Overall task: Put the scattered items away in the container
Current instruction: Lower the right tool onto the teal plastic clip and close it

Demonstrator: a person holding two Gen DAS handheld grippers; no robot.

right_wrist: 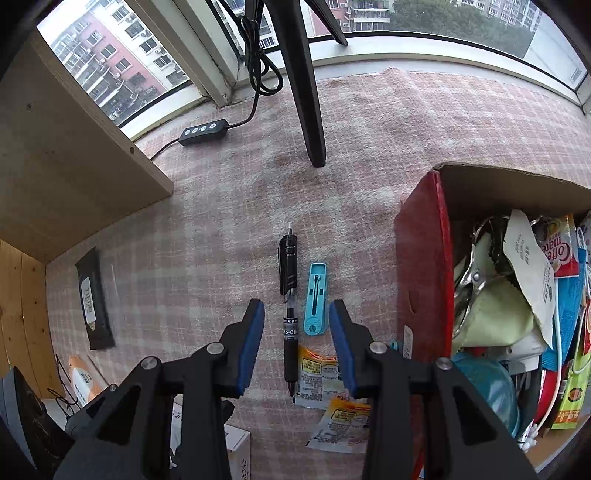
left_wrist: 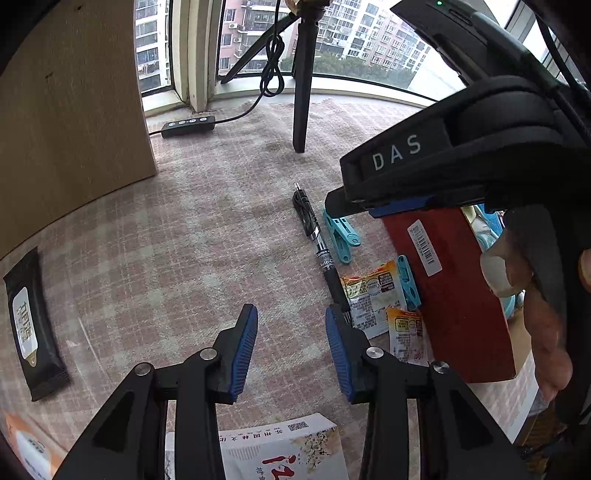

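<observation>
A pink checked cloth (right_wrist: 388, 122) covered the surface, and one black tripod leg (right_wrist: 308, 110) stood on it near the window (right_wrist: 443, 14), through which apartment blocks (left_wrist: 373, 33) and trees showed. A black cable (right_wrist: 258, 62) hung in a loop beside the leg and ran down to an inline controller (right_wrist: 203, 132) with pale buttons, lying flat on the cloth close to the sill. At the left, a light wooden panel (right_wrist: 66, 155) stood upright on the cloth, its bare edge facing the middle of the surface.
</observation>
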